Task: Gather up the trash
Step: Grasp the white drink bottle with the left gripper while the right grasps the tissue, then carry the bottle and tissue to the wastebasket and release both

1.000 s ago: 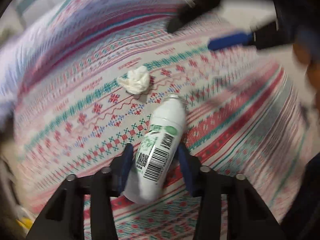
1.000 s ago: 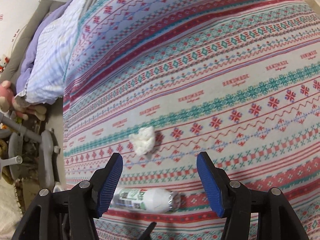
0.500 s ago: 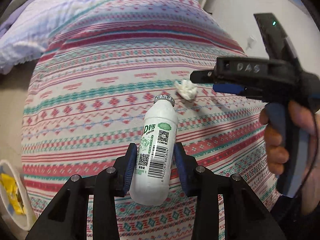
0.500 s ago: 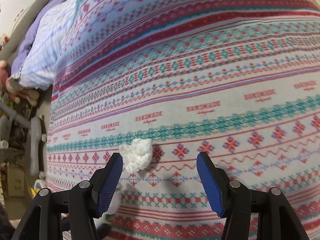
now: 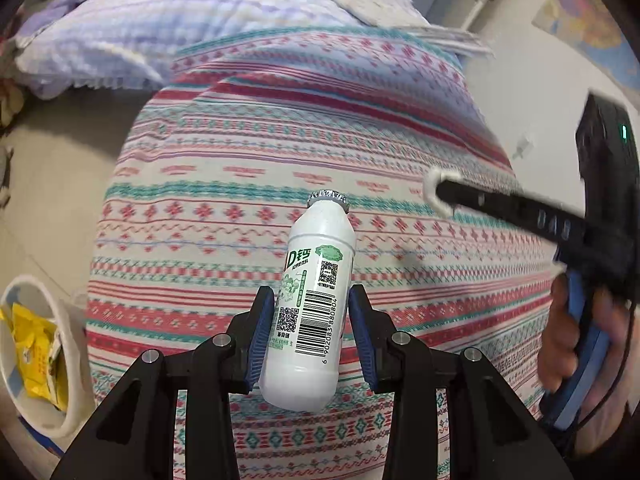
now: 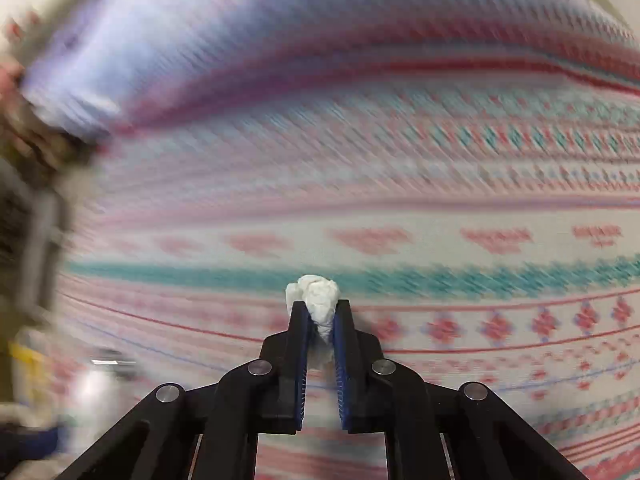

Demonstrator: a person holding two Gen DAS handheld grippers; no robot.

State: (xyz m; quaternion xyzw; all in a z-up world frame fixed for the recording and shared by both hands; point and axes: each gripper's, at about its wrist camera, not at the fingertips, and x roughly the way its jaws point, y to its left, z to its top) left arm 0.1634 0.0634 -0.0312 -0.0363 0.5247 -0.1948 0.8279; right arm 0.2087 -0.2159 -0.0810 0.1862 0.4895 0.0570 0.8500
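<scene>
Bed: a bed covered by a red, teal and white patterned knit-style blanket [image 5: 248, 184] was seen in both views, with a pale lilac quilted cover [image 5: 160, 24] bunched at its far end.
Bin: a round white waste bin [image 5: 48, 416] was seen on the floor beside the bed's left edge; crumpled yellow wrappers [image 5: 36, 348] lay inside it, and the rest of its contents could not be made out.
Left gripper: the left gripper [image 5: 310, 324] was held part closed, its blue pads pressed on both sides of a white plastic drink bottle with a foil cap and barcode label [image 5: 316, 292], which was carried clear above the blanket near the bed's near edge.
Right gripper: the right gripper [image 6: 320, 320] was closing, its jaws drawn narrow on a small crumpled white tissue wad [image 6: 318, 300] pinched at the tips, over the middle of the blanket toward the bed's right edge.
Step judged: both pieces of trash appeared to be picked up, and carriage to the bin seemed to be next.
Doing it well: the tissue was gripped only at the fingertips, so the squeeze should be kept firm; the bottle should be released only once it is held over the bin's mouth.
</scene>
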